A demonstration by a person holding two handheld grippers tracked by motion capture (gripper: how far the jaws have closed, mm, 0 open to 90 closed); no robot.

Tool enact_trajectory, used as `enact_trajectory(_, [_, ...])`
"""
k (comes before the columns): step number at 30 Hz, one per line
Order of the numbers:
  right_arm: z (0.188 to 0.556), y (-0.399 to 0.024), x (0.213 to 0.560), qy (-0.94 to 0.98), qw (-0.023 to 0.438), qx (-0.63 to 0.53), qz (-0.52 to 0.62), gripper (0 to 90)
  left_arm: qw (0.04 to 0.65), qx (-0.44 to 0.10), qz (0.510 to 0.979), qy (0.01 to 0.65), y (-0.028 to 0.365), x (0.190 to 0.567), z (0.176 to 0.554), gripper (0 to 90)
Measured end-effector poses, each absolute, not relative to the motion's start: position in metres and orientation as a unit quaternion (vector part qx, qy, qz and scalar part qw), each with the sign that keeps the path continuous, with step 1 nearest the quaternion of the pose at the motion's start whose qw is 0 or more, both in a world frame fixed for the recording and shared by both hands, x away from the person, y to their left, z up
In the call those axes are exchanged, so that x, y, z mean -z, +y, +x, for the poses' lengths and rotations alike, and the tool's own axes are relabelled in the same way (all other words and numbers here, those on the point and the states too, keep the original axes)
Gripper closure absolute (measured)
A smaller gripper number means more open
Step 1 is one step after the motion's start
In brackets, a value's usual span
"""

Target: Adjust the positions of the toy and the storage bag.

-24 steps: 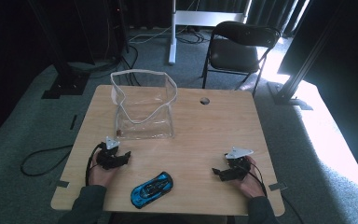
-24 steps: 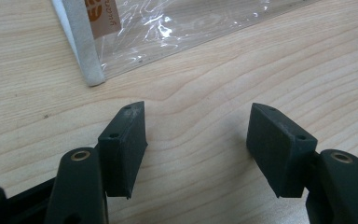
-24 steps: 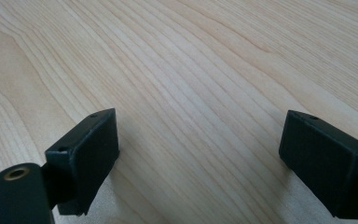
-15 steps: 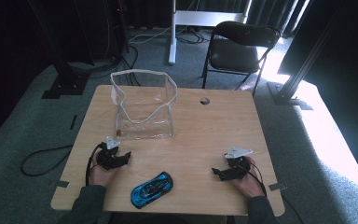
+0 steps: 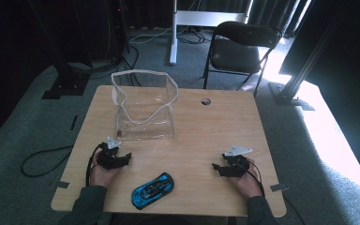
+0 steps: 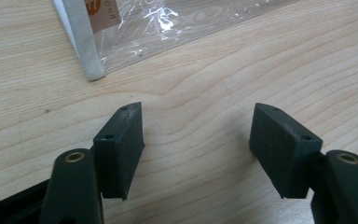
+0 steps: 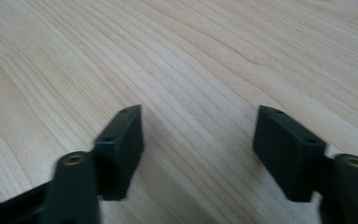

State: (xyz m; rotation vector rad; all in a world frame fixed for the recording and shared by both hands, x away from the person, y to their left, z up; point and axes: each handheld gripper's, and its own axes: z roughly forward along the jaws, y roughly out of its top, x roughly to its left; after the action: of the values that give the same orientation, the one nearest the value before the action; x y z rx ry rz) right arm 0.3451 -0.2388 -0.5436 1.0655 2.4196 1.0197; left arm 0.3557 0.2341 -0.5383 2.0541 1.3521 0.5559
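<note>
I count one blue toy car (image 5: pixel 153 189) and one clear plastic bag (image 5: pixel 144 108). I also count two grippers and one chair (image 5: pixel 240 47).

The right gripper (image 7: pixel 198 140) holds its fingers (image 7: pixel 121 140) apart over bare table (image 7: pixel 205 56).

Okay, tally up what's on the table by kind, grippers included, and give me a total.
Toy car, blue: 1
Clear plastic bag: 1
Grippers, both with open jaws: 2, the left gripper and the right gripper
Total: 4
</note>
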Motion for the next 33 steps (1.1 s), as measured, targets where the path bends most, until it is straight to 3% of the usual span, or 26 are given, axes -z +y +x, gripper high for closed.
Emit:
enact_trajectory(3, [0.348,-0.235,0.537,0.849,0.146,-0.326,0.389,44.7,0.298,-0.218,0.777,0.51,0.234,0.537,0.355,34.1])
enact_trajectory(7, [0.352,-0.229,0.534,0.854,0.134,-0.324,0.385,55.3,0.297,-0.216,0.779,0.508,0.234,0.536,0.356,41.9])
enact_trajectory(16, [0.359,-0.216,0.509,0.844,0.175,-0.349,0.368,54.4,0.298,-0.206,0.773,0.521,0.24,0.532,0.358,46.6])
enact_trajectory(21, [0.37,-0.195,0.489,0.847,0.197,-0.365,0.334,62.1,0.308,-0.207,0.765,0.526,0.247,0.526,0.36,47.7])
enact_trajectory(33, [0.396,-0.173,0.482,0.842,0.163,-0.403,0.32,65.2,0.322,-0.198,0.758,0.532,0.252,0.521,0.367,52.1])
